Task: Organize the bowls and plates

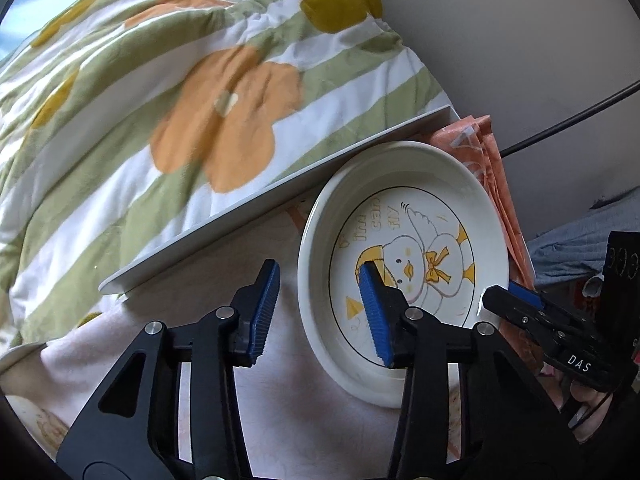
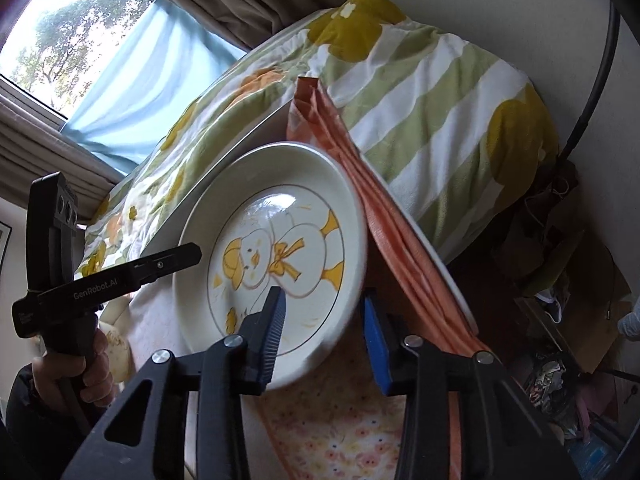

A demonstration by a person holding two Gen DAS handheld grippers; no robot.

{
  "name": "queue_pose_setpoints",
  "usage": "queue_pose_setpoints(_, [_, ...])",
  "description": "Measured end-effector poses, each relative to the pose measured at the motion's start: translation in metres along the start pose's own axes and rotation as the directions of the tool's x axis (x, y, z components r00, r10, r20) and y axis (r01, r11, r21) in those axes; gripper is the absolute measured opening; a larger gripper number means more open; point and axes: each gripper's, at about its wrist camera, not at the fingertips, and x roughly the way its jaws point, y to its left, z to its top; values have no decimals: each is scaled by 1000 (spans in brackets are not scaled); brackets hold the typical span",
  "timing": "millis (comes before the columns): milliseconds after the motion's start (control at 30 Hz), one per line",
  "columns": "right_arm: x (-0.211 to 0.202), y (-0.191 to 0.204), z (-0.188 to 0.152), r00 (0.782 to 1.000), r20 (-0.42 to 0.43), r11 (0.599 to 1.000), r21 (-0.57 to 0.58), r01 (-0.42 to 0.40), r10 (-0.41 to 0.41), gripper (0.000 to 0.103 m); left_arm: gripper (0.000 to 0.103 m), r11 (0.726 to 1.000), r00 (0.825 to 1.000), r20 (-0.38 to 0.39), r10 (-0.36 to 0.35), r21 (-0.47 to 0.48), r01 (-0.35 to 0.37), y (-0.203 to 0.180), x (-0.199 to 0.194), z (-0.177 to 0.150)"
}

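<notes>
A white plate with a yellow duck print (image 1: 404, 268) sits at centre right of the left wrist view, on a pale floral cloth (image 1: 304, 384), beside a folded orange cloth (image 1: 496, 184) and a flowered quilt (image 1: 160, 120). The left gripper (image 1: 320, 312) straddles the plate's near left rim, one blue pad over the well, the other outside; the pads look apart from the rim, so it is open around it, not pinching. In the right wrist view the right gripper (image 2: 328, 340) likewise brackets the lower right rim of the plate (image 2: 272, 256), with a gap visible. To lift well, I judge both should close squarely on opposite rims, seat deep enough, then rise level together
</notes>
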Motion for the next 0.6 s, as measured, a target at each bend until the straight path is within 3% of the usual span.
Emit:
queue_pose_setpoints(233, [9,-1,7,998,5,998,1,57,-57,15,15,1000,1000,-4,21,-10,-21,4,9,7])
queue_pose_setpoints(433, [14,-4,9,998,5,998,0,60,-60,11,13,998,999,-7,47,45,-46,-2,12,7])
queue_pose_setpoints(500, [14,-4,10,998,2,998,-10,56,-56,11,13,994,996,-1,85,66,-85,-7,11,5])
queue_pose_setpoints(600, [11,-3,9,999,1,999,-27,47,-47,11,13,997,998,8,63,35,-63,-4,6,2])
